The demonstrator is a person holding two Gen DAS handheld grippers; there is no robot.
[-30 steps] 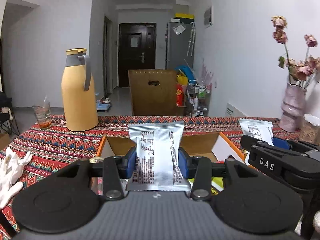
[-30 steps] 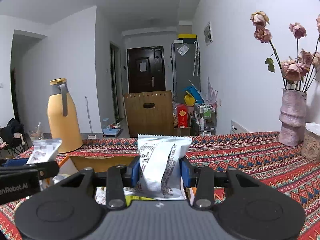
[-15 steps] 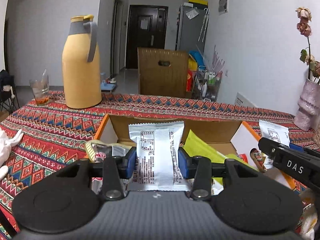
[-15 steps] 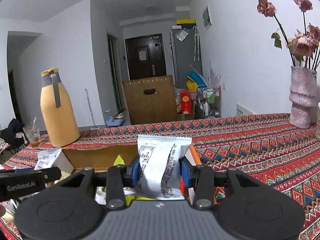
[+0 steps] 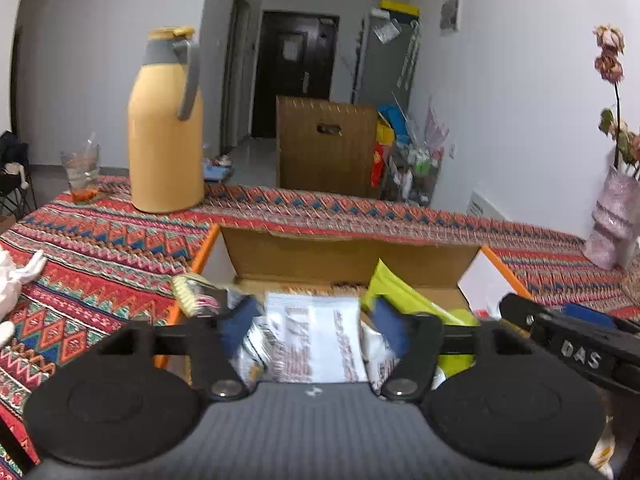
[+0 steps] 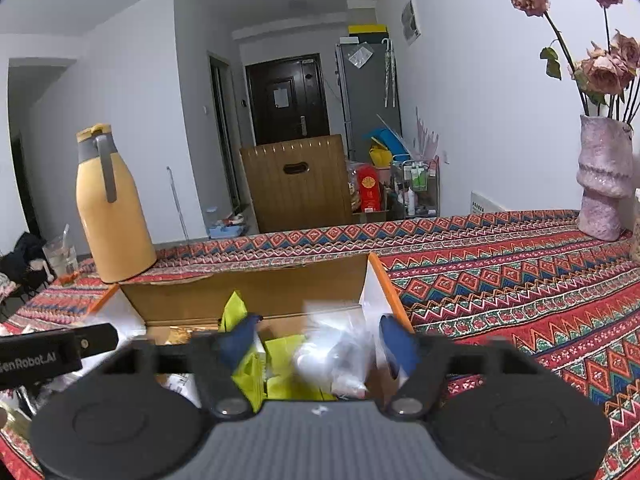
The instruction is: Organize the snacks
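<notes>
An open cardboard box (image 5: 348, 256) with orange-edged flaps sits on the patterned tablecloth; it also shows in the right wrist view (image 6: 248, 292). It holds several snack packets, among them a yellow-green one (image 5: 404, 300). My left gripper (image 5: 314, 326) is open above the box, and a white printed packet (image 5: 316, 340) lies loose between its blue pads, blurred. My right gripper (image 6: 318, 340) is open too, with a blurred white packet (image 6: 336, 356) dropping between its pads into the box beside a yellow-green packet (image 6: 280, 364).
A tall yellow thermos (image 5: 166, 124) and a glass (image 5: 82, 170) stand at the back left. A pink vase with dried roses (image 6: 602, 184) stands at the right. A white glove (image 5: 16, 280) lies at the left edge. A wooden chair back (image 5: 326, 148) is beyond the table.
Both grippers have opened and let go of their white packets, which now fall into the box. Both have tipped lower over the box.
</notes>
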